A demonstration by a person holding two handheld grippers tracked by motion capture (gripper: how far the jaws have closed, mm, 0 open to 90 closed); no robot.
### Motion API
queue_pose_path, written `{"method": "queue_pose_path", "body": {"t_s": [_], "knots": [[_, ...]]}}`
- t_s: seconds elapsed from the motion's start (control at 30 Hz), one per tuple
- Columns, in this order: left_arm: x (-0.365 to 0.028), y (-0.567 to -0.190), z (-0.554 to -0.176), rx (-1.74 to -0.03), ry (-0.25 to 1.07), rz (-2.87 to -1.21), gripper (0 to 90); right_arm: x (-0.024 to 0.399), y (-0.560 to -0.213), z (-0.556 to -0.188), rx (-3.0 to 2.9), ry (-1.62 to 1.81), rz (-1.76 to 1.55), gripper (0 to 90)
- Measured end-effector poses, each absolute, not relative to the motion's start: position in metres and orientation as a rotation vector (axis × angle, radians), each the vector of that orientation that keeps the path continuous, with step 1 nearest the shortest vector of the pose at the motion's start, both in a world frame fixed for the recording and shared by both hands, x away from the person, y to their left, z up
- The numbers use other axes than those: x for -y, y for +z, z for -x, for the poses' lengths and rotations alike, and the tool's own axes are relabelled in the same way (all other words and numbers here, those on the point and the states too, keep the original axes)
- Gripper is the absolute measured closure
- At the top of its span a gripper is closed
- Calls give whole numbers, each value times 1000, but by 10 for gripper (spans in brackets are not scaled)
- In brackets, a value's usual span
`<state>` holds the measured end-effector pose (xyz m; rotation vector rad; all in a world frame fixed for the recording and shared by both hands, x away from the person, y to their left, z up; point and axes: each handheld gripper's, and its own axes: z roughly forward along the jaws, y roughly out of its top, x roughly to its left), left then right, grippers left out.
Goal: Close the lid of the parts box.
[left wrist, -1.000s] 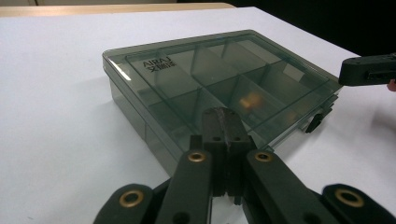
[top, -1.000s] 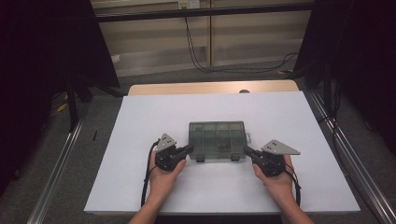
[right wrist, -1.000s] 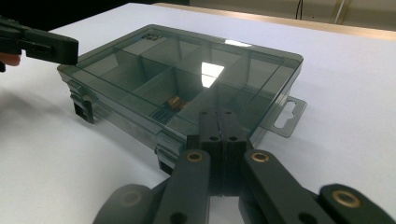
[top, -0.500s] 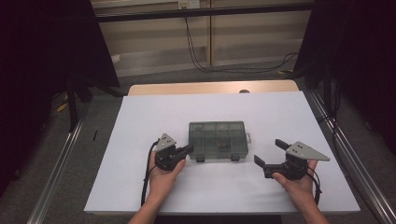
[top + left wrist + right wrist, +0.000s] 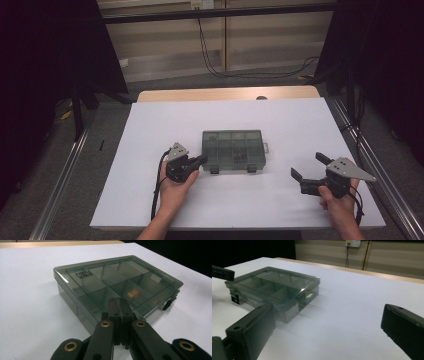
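Note:
A smoky clear compartment box (image 5: 233, 150) lies with its lid closed in the middle of the white table top (image 5: 280, 120). My left gripper (image 5: 201, 160) is shut, its tips touching the box's front left corner. In the left gripper view the joined jaws of the left gripper (image 5: 117, 304) rest against the lid edge of the box (image 5: 112, 277), with nothing between them. My right gripper (image 5: 309, 166) hovers to the right of the box, clear of it; its jaws have just opened wide and hold nothing. The right gripper view has the right gripper (image 5: 327, 327) spread, with the box (image 5: 274, 285) ahead to the left.
Two latches (image 5: 214, 171) sit on the box's front side. A small orange piece (image 5: 133, 293) lies in one compartment. A wooden table edge (image 5: 225, 94) runs along the back, and metal rails (image 5: 367, 155) flank the table. Cables (image 5: 235, 72) lie on the floor beyond.
My right gripper has left the box's front right corner, moved right and toward the near edge, and opened its jaws. The left gripper and the box have stayed put.

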<state>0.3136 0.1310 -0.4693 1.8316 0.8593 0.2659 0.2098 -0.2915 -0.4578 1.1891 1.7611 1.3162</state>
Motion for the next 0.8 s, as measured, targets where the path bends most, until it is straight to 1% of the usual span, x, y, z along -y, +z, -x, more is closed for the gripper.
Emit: {"method": "queue_pose_path", "body": {"t_s": [0.27, 0.4, 0.57, 0.6, 0.67, 0.77, 0.8], "knots": [[-131, -469, -314, -852, 264, -1834, 900, 312, -460, -200, -1741, 1333, -1209, 0], [-132, -469, -314, -855, 261, -1827, 900, 316, -463, -200, -1731, 1327, -1219, 0], [-137, -464, -311, -814, 255, -1813, 900, 318, -465, -200, -1723, 1330, -1230, 0], [-138, -463, -310, -802, 248, -1807, 889, 319, -465, -200, -1717, 1332, -1230, 0], [-141, -460, -307, -796, 267, -1803, 765, 319, -464, -200, -1715, 1335, -1238, 0], [-145, -458, -304, -795, 288, -1806, 505, 319, -465, -200, -1718, 1337, -1242, 0], [-146, -457, -303, -804, 289, -1810, 400, 319, -465, -200, -1715, 1333, -1234, 0]]}}
